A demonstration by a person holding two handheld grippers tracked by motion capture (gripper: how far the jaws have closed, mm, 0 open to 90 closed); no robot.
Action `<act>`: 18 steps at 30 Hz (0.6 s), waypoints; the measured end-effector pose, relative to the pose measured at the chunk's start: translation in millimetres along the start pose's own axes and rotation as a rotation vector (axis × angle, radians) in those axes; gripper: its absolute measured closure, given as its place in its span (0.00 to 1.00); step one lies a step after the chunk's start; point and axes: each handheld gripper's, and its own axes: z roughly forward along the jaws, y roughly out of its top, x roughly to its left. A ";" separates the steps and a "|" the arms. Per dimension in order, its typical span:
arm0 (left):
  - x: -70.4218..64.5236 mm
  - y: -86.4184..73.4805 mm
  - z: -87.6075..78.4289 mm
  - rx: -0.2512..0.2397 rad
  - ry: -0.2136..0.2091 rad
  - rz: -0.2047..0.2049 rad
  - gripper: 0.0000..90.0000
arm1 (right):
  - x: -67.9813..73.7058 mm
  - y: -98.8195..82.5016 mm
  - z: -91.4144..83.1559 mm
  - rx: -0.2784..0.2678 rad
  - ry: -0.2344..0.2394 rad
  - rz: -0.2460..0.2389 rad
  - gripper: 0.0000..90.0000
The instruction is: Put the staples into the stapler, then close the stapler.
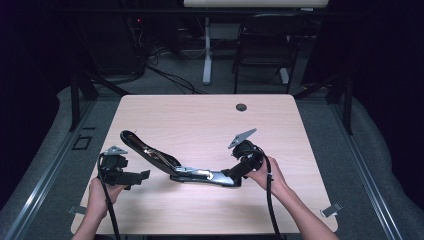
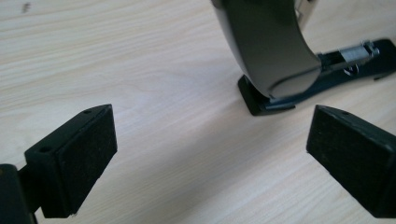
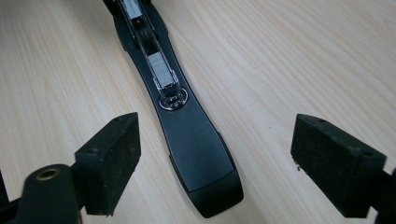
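Pale wood-grain laminate covers the counter [image 1: 200, 115], which is set on grey carpet in a dark room, with a black chair [image 1: 265, 45] and a white desk leg [image 1: 207, 50] seen behind it. At the left, the left claw [image 1: 142, 175] is held low over the counter near its front edge, its jaws spread wide with nothing between them; in the left gripper view bare wood is seen between the two black pads [image 2: 79, 158]. Just to its right, well apart from those jaws, a black stapler [image 1: 175, 167] is laid flat on the counter, swung fully open so that its two halves form one long bent shape. The top cover [image 2: 268, 51] is seen as a glossy dark arch, raised and tilted, its far end pointing toward the back left of the counter. The base half is stretched toward the right, and an open metal channel is exposed in it; a short silver block of staples [image 3: 163, 70] is held inside that channel, beside a small round metal plate [image 3: 172, 99]. At the right, the right claw [image 1: 231, 175] is placed at the base's end, its jaws spread wide on either side of the smooth black tip [image 3: 201, 158] without pressing on it. A small round grommet [image 1: 241, 107] is set into the counter near its far edge.
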 end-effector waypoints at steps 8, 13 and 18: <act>17.4 -1.6 -9.4 -0.113 0.082 -0.143 0.24 | -0.2 1.8 1.5 -0.011 -0.002 0.010 0.27; 16.1 0.5 -12.8 -0.175 0.139 -0.147 0.49 | 1.1 2.1 -0.5 -0.013 -0.020 0.014 0.44; 16.5 3.7 -5.7 -0.226 0.091 -0.133 0.71 | 1.5 3.3 -0.1 -0.007 -0.045 0.015 0.64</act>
